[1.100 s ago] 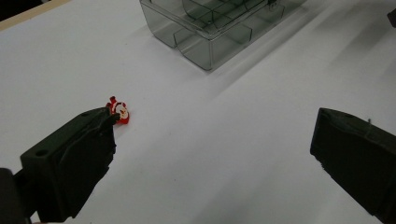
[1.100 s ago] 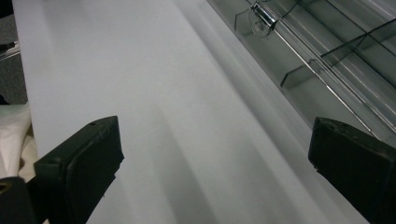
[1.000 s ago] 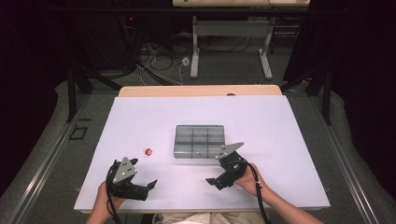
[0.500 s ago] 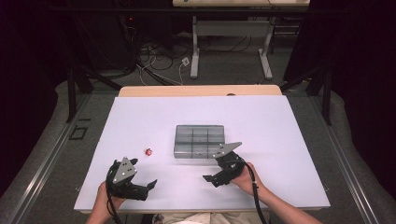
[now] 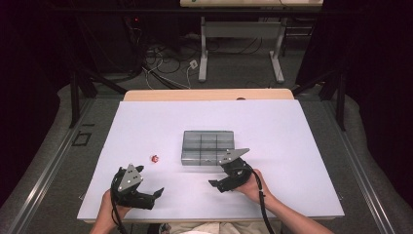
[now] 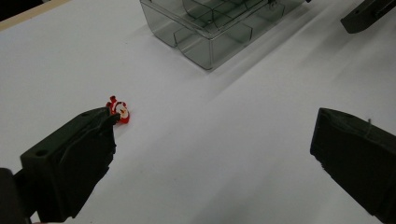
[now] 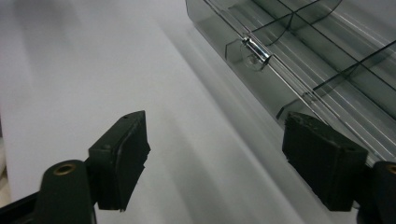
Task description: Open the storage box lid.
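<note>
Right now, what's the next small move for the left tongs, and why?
Probably ease the left tongs forward and a little toward the small red figure, so it ends up between the jaws. They stand open with nothing between them, and the figure lies on the white table just off one jaw tip, apart from the clear compartment box.

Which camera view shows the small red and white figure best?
The left gripper view: the small red and white figure lies close, beside the left jaw's tip, its colours clear. In the high view it is a tiny red dot left of the clear compartment box.
</note>
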